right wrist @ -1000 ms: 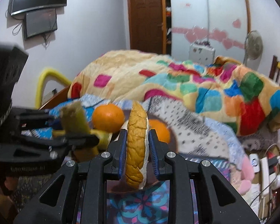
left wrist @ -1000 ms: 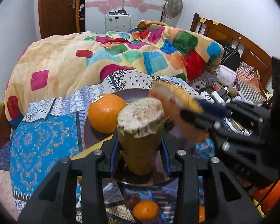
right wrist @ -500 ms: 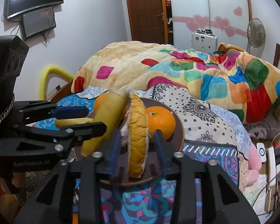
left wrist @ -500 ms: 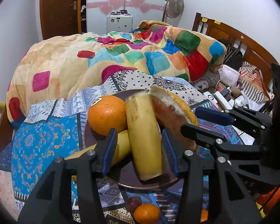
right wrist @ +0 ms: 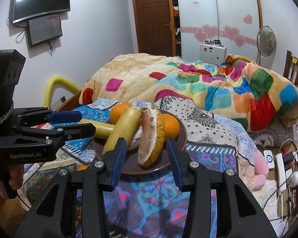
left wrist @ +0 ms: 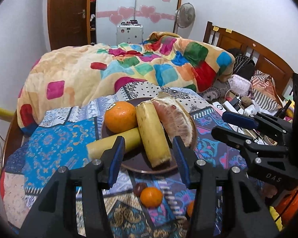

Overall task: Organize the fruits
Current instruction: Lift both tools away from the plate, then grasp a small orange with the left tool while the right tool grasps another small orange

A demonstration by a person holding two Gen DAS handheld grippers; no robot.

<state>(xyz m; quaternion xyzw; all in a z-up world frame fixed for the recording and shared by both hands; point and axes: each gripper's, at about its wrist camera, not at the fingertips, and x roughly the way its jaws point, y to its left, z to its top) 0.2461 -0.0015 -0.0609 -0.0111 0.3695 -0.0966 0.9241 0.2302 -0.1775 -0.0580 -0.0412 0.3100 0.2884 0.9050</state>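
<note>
While both hold nothing, the left gripper [left wrist: 148,154] and right gripper [right wrist: 147,156] gape wide before the plate [left wrist: 137,163].

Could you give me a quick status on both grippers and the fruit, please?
Left gripper and right gripper: jaws open, empty. Banana piece and pomelo wedge on plate. Nothing in the way.

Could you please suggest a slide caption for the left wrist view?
Open left gripper behind a brown plate holding an orange, two banana pieces and a pomelo wedge.
</note>
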